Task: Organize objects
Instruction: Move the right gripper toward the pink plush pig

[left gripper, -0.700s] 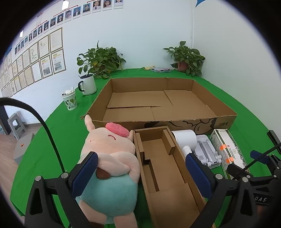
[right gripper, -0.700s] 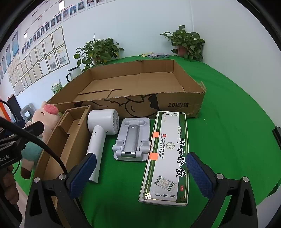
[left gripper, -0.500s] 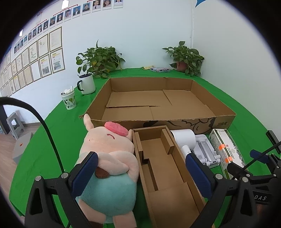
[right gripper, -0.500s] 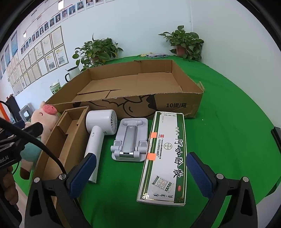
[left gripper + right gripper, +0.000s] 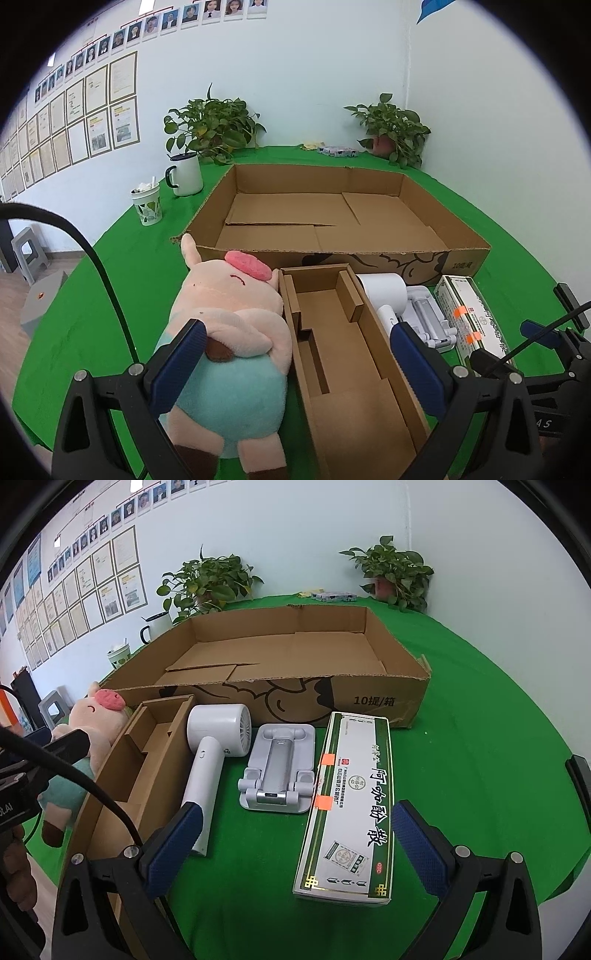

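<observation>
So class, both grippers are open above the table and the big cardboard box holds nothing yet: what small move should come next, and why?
Probably lower the left gripper onto the plush pig and close. Its open jaws already sit over the pig's body, and the large box just behind has nothing in it. The right gripper hangs open, holding nothing.

You are looking at a fuzzy cloth plush pig [image 5: 236, 332], matt corrugated cardboard forming the large box [image 5: 295, 653], a smooth white plastic hair dryer [image 5: 214, 746], a glossy printed carton [image 5: 351, 805], and matt green cloth covering the table [image 5: 480, 720].
</observation>
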`<state>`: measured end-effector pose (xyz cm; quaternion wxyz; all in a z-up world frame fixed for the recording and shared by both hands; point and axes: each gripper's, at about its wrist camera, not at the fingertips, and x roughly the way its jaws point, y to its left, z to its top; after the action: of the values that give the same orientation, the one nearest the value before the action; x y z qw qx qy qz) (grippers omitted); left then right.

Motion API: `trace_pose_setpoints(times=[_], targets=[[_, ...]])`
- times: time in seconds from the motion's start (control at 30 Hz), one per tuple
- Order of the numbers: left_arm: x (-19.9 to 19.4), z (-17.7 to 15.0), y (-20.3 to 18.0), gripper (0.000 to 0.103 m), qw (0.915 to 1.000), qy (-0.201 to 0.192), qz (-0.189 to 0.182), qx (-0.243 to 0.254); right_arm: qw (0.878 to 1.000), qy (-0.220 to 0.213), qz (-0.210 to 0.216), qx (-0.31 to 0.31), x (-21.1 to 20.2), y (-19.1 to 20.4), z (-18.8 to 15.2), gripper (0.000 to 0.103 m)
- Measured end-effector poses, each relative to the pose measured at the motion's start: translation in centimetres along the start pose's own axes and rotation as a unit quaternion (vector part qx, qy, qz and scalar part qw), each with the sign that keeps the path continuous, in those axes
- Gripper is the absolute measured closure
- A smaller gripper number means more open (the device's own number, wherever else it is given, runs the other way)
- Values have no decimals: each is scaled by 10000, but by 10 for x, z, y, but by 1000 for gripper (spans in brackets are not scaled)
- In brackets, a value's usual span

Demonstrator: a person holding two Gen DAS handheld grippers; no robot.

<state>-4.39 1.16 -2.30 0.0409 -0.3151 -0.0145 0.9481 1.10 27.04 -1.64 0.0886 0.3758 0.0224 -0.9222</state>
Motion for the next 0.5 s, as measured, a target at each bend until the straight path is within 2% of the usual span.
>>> trace_pose_setpoints(times=[0.23,0.5], targets=[[-4,2,13,3,10000,-50,22,-73,9999,37,-34,-111,-4,6,2,1],[-23,11,37,3,9992,-364,19,-193,9991,-99,25,-417,-24,25,16,1]])
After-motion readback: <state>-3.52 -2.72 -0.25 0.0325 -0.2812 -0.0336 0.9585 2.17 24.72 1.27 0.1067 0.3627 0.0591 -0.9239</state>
